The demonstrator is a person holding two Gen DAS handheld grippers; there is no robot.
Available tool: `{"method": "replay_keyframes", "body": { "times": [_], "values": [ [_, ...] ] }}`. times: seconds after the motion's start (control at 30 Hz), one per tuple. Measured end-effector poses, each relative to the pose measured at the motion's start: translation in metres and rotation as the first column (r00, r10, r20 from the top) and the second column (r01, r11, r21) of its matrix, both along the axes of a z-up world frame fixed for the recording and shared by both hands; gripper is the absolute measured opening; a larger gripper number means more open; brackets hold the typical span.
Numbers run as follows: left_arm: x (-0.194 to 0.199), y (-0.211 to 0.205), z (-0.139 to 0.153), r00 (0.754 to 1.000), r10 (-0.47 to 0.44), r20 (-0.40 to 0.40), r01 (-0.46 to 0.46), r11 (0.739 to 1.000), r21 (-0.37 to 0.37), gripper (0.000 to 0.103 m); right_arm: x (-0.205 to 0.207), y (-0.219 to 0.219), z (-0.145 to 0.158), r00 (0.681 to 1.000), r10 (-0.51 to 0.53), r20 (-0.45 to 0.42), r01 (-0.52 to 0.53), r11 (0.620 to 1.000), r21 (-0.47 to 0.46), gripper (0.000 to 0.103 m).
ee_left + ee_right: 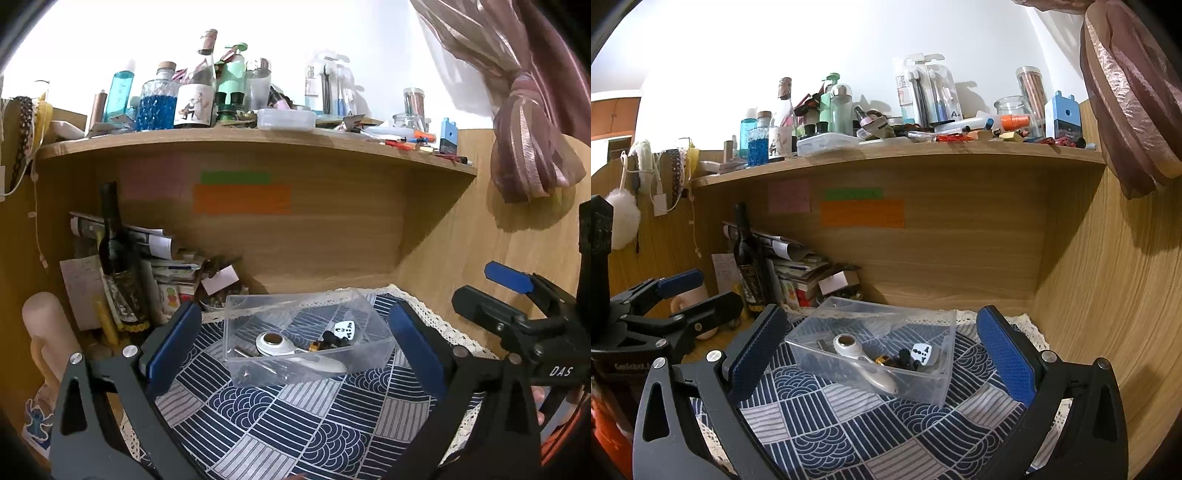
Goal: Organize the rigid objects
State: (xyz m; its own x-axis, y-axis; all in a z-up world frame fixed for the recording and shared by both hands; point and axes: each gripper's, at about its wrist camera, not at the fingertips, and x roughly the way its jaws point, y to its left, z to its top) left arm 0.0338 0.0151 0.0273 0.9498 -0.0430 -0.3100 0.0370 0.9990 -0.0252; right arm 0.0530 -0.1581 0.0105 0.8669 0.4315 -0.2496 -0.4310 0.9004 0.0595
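A clear plastic box (236, 317) (942, 373) stands on a blue and white patterned cloth (295, 417) (849, 421). Inside it lie a white tool with a round head (275, 343) (855, 356), a white travel plug adapter (345, 329) (923, 353) and small dark and gold parts (325, 341) (897, 360). My left gripper (295, 347) is open and empty, its blue pads either side of the box, short of it. My right gripper (882, 354) is open and empty, likewise. Each gripper shows at the edge of the other's view (517, 306) (676, 299).
A wooden shelf (258, 138) (886, 155) above holds bottles, jars, pens and a lidded container. A dark wine bottle (114, 251) (748, 266), stacked papers and boxes stand back left. Wooden panels close the back and right. A curtain (524, 110) hangs at right.
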Motion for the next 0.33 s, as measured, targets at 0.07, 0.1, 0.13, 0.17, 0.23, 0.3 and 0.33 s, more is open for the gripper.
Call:
{"method": "replay_keyframes", "body": {
  "times": [0.07,0.1,0.13,0.17,0.23,0.3,0.33],
  "values": [
    [0.0007,0.0003,-0.0012,1.0,0.001,-0.004,-0.001,1.0,0.001,0.103,0.0008,0.001,-0.0015,1.0,-0.002,-0.003,0.002,1.0,-0.003,0.103],
    [0.0011,0.0003,-0.0017,1.0,0.001,-0.005,-0.001,1.0,0.003,0.103,0.0013,0.001,-0.0019,1.0,-0.002,-0.005,0.002,1.0,-0.003,0.103],
    [0.0014,0.0005,-0.0021,1.0,0.0,-0.005,0.0,1.0,0.003,0.103,0.0018,0.0011,-0.0024,1.0,-0.001,-0.007,0.001,1.0,-0.003,0.103],
    [0.0017,0.0005,-0.0027,1.0,-0.002,-0.006,0.002,1.0,0.003,0.103,0.0025,0.0013,-0.0027,1.0,-0.001,-0.01,0.001,1.0,-0.003,0.103],
    [0.0021,0.0006,-0.0032,1.0,-0.007,-0.008,0.007,1.0,0.0,0.103,0.0042,0.0017,-0.0031,1.0,-0.001,-0.015,0.0,1.0,-0.003,0.103],
    [0.0027,0.0011,-0.0034,1.0,-0.009,-0.01,0.009,1.0,-0.001,0.103,0.0053,0.0017,-0.0036,1.0,0.0,-0.018,0.0,1.0,-0.004,0.103],
    [0.0031,0.0014,-0.0037,1.0,-0.011,-0.012,0.011,1.0,0.0,0.103,0.0061,0.0015,-0.004,1.0,-0.002,-0.021,0.002,1.0,-0.005,0.103]
  ]
}}
